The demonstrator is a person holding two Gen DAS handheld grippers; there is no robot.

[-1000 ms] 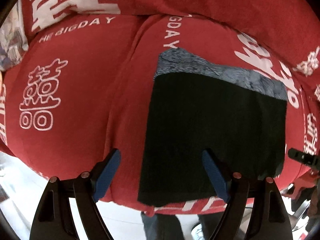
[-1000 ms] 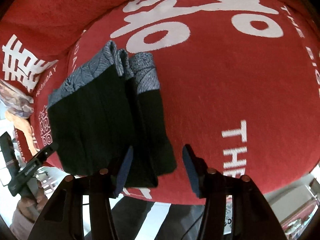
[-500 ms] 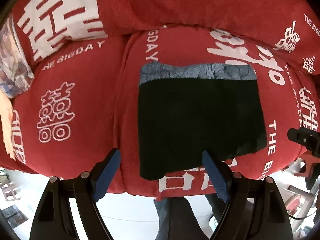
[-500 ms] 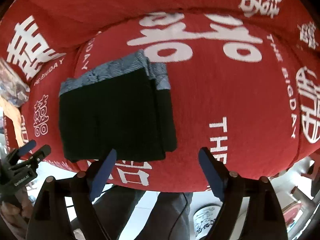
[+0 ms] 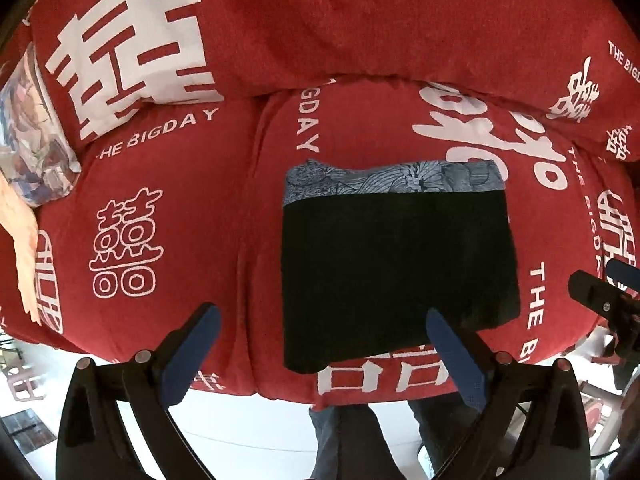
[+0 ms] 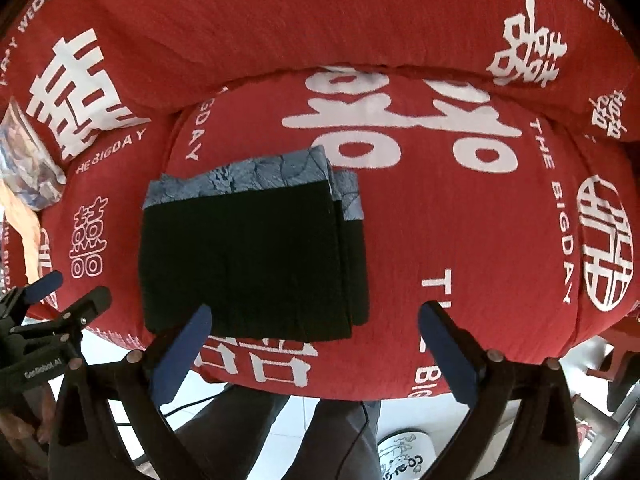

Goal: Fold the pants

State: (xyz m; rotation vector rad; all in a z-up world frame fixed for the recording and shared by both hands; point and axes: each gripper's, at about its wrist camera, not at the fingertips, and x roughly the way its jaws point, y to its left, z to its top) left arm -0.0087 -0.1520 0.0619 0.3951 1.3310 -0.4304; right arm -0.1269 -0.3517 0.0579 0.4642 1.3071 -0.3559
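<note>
The black pants (image 5: 396, 264) lie folded into a compact rectangle with a grey patterned band along the far edge, on the red sofa seat cushion (image 5: 168, 208). They also show in the right wrist view (image 6: 248, 256), with stacked layers at their right side. My left gripper (image 5: 322, 320) is open and empty, held back above the cushion's front edge. My right gripper (image 6: 314, 320) is open and empty, also pulled back in front of the pants. Each gripper shows at the edge of the other's view: the right one (image 5: 600, 300) and the left one (image 6: 52, 308).
The red sofa backrest (image 5: 360, 32) rises behind the seat. A patterned cushion (image 5: 28, 140) lies at the far left. The person's legs (image 6: 280, 432) and a white slipper (image 6: 404, 456) stand on the tiled floor below the seat edge.
Both grippers have drawn back from the folded pants and away from the sofa. The right gripper's jaws have opened wider. The pants stay put.
</note>
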